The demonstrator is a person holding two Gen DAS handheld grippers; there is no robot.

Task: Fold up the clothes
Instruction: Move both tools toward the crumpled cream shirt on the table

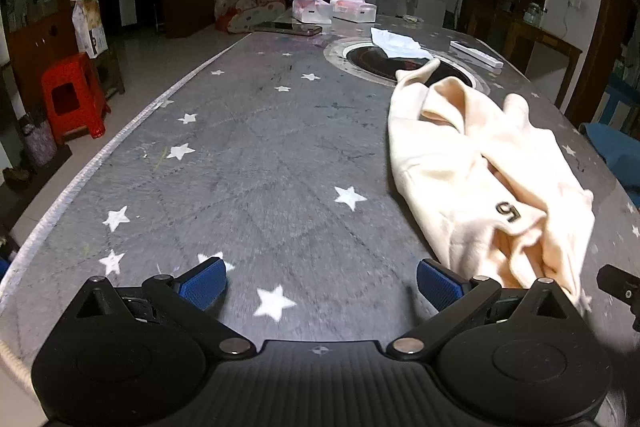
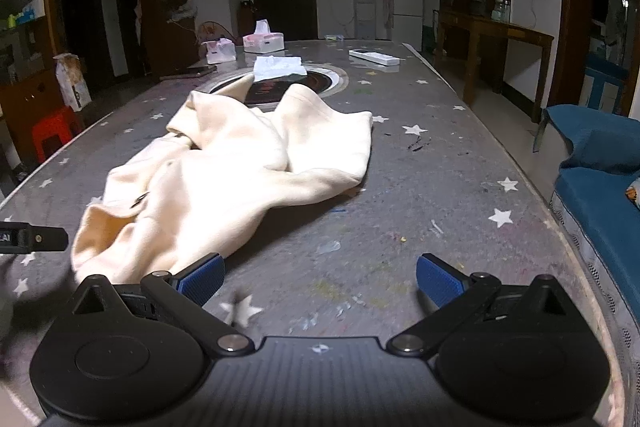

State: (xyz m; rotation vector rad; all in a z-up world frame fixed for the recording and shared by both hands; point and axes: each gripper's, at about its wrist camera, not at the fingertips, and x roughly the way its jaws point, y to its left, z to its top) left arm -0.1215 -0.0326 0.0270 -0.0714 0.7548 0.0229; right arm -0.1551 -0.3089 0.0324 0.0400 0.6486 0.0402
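A crumpled cream garment (image 1: 476,179) with a small dark "5" mark lies on the grey star-patterned table (image 1: 256,163). In the left wrist view it spreads to the right of my left gripper (image 1: 320,283), whose blue pads stand wide open over bare tabletop, the right pad close to the cloth's near edge. In the right wrist view the same garment (image 2: 236,171) lies ahead and to the left of my right gripper (image 2: 320,279), also wide open with nothing between its pads. Its left pad sits by the garment's near corner.
A round inset burner (image 2: 296,83) with a white cloth (image 2: 280,67) on it lies beyond the garment. Tissue boxes (image 2: 264,41), a phone (image 1: 288,27) and a white remote (image 2: 374,57) sit further back. A blue sofa (image 2: 600,179) flanks the right table edge, a red stool (image 1: 74,99) the left.
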